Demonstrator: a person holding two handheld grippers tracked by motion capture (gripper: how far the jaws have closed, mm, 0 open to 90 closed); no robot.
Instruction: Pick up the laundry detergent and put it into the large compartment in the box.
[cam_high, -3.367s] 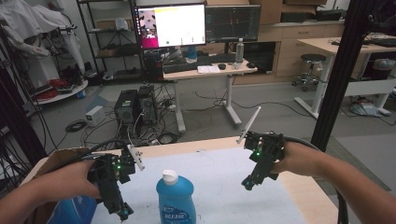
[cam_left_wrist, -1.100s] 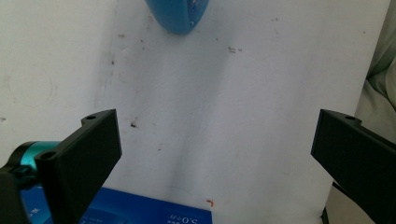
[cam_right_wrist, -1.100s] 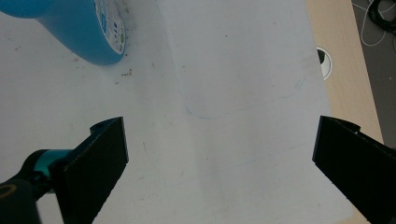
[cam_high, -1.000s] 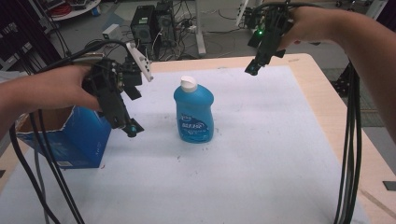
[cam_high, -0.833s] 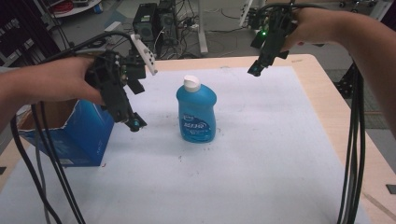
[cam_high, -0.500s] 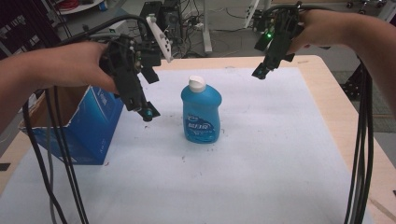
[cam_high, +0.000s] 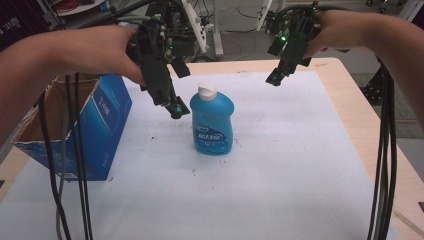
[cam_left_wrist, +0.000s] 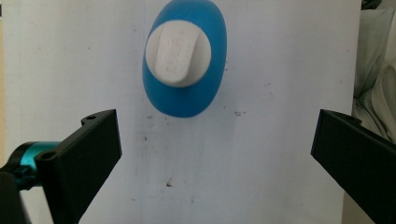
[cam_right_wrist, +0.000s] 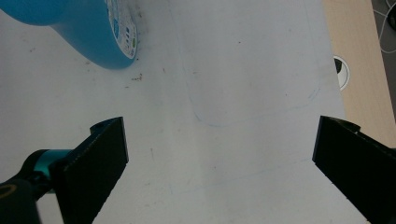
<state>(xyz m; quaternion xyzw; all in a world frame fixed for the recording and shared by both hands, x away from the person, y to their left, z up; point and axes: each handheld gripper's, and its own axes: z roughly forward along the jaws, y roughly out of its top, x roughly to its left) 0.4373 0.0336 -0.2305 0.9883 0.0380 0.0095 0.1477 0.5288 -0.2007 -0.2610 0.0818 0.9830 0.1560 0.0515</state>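
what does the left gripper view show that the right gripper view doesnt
The left gripper view looks straight down on the bottle's white cap, which sits ahead of that gripper's open jaws. The right gripper view catches the bottle's label, faint blue lines drawn on the sheet, and the bare wooden table edge. Both take in the blue bottle standing on the white sheet, between wide-open black jaws.
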